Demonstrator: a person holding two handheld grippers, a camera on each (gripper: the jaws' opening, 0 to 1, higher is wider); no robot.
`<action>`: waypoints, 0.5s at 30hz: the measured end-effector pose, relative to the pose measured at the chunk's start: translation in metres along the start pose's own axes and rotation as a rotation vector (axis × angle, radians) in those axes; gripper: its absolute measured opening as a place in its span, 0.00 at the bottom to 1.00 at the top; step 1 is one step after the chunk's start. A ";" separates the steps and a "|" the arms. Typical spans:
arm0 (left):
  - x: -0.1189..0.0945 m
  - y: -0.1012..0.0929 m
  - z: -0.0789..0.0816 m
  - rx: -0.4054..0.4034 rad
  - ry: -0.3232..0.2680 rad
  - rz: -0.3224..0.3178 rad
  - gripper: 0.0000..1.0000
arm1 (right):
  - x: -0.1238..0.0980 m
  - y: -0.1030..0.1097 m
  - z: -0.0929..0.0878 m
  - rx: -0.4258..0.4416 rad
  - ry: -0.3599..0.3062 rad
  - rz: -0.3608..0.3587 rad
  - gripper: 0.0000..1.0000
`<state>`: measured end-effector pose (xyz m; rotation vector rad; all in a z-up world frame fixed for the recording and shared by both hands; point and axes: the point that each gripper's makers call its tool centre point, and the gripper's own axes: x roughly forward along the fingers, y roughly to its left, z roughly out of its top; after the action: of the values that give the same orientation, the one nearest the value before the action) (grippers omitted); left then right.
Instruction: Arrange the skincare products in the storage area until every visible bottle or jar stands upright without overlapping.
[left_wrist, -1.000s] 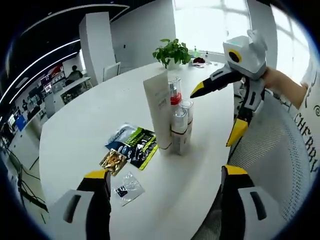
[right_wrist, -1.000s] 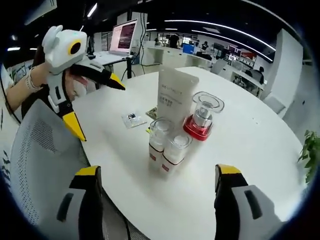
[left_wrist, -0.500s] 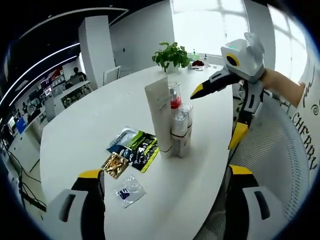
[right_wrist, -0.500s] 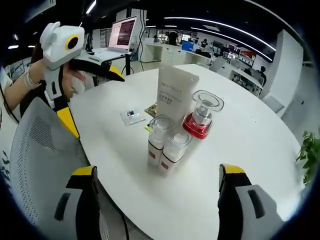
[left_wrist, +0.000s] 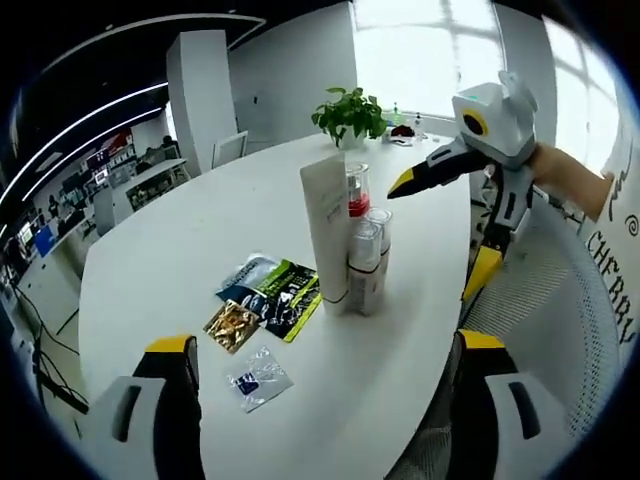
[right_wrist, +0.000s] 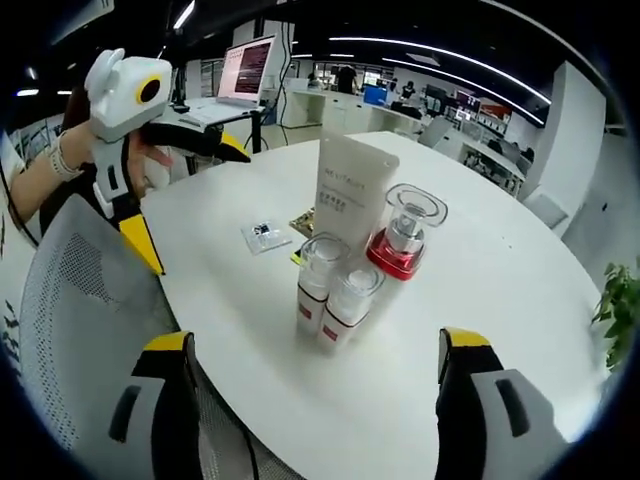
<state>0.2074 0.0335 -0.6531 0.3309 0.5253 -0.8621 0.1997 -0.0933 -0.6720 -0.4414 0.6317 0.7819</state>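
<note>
A tall white tube (left_wrist: 326, 234) (right_wrist: 351, 197) stands upright on the round white table (left_wrist: 180, 260) (right_wrist: 480, 300). Beside it stand two small clear-capped bottles (left_wrist: 366, 265) (right_wrist: 335, 295) with red bands and a clear bottle with a red collar (left_wrist: 356, 190) (right_wrist: 400, 235). All are upright and close together. My left gripper (left_wrist: 318, 392) is open, near the table's edge, well short of the group. My right gripper (right_wrist: 312, 395) is open too, empty, facing the bottles from the opposite side. Each gripper shows in the other's view, held off the table: the right gripper (left_wrist: 455, 225), the left gripper (right_wrist: 180, 200).
Flat sachets (left_wrist: 270, 290) (right_wrist: 303, 222) and a small clear bag (left_wrist: 258, 378) (right_wrist: 264, 235) lie beside the bottles. A mesh chair (left_wrist: 560, 330) (right_wrist: 80, 320) stands at the table's edge. A potted plant (left_wrist: 348, 112) sits at the far side; a laptop (right_wrist: 245, 75) stands on a desk behind.
Both views shifted slightly as the hands drew back a little from the table. The bottles, tube and sachets have not moved.
</note>
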 end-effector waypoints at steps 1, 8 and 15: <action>0.000 0.001 0.000 0.002 -0.004 0.002 0.99 | 0.000 -0.001 0.001 0.000 -0.006 -0.002 1.00; 0.000 0.001 -0.002 0.008 0.005 -0.004 0.99 | 0.000 -0.004 0.002 0.007 -0.011 -0.010 1.00; 0.002 0.004 -0.004 0.009 0.013 -0.008 0.99 | 0.000 -0.001 0.002 0.028 -0.016 0.012 0.95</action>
<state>0.2102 0.0365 -0.6569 0.3431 0.5355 -0.8707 0.2009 -0.0929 -0.6703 -0.4061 0.6302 0.7866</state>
